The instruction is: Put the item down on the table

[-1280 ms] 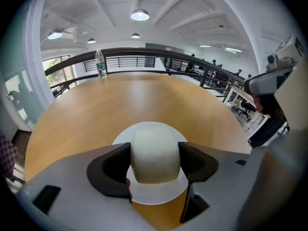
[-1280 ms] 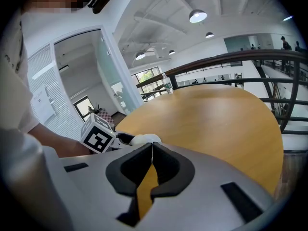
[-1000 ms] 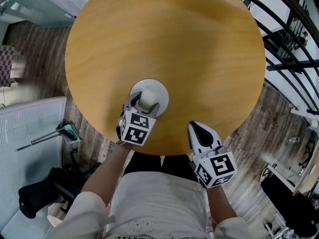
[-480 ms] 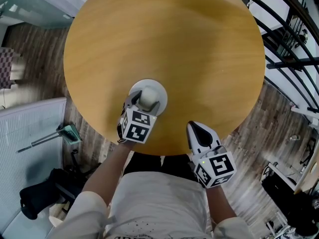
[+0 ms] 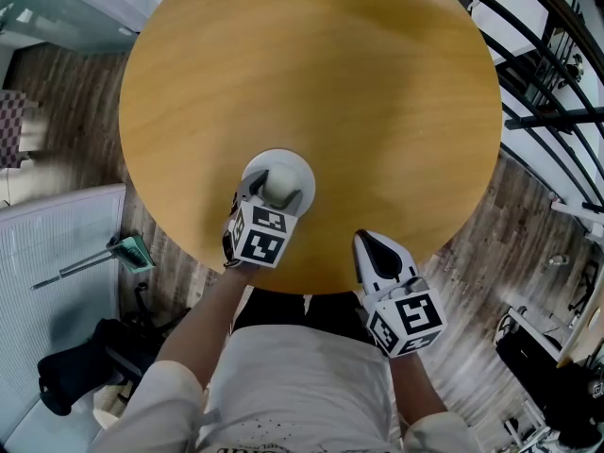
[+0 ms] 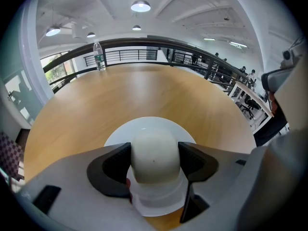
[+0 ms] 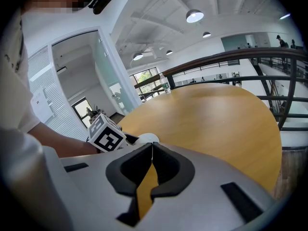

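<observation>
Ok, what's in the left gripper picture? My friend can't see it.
The left gripper squeezes a white domed item with a wide round base between its two dark jaws, seen against a round wooden table. A bottle stands at the table's far edge, by a railing, with ceiling lights above.

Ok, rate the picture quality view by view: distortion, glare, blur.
Head view: sharp and evenly lit, with only a soft sheen on the table. Left gripper view: strong fisheye with dark corners, railing bowed, ceiling lamp blown out, white item slightly soft up close. Right gripper view: same fisheye and lamp glare, plus a mosaic patch at top left.
</observation>
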A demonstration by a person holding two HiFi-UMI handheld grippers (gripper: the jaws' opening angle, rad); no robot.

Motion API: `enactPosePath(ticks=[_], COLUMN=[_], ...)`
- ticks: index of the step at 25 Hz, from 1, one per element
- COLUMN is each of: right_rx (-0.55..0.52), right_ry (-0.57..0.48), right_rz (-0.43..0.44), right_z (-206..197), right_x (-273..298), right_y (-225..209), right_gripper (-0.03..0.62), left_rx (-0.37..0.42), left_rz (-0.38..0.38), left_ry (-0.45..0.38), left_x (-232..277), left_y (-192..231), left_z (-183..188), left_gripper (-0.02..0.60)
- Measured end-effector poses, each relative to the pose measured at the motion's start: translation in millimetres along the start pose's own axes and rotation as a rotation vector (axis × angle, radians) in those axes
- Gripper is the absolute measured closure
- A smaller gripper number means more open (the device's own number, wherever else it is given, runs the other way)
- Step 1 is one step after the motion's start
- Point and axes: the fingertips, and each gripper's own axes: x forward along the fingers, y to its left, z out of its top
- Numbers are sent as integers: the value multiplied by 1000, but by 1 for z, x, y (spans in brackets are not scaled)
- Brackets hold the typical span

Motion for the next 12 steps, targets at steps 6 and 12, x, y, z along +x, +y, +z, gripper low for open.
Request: enactPosePath(ticks=[6, 12], right_rx=[2, 3], right_ry=[-2, -7], right_rz=[3, 9], right_z=[0, 2], right_x=[-1, -1], right_y=[0, 0], right_gripper=[568, 568], left_rx=[9, 8], left_rz=[1, -1], left_ry=[14, 39], left_x=[0, 0], left_y=[-1, -1], left_z=[1, -1], left_gripper=[264, 264])
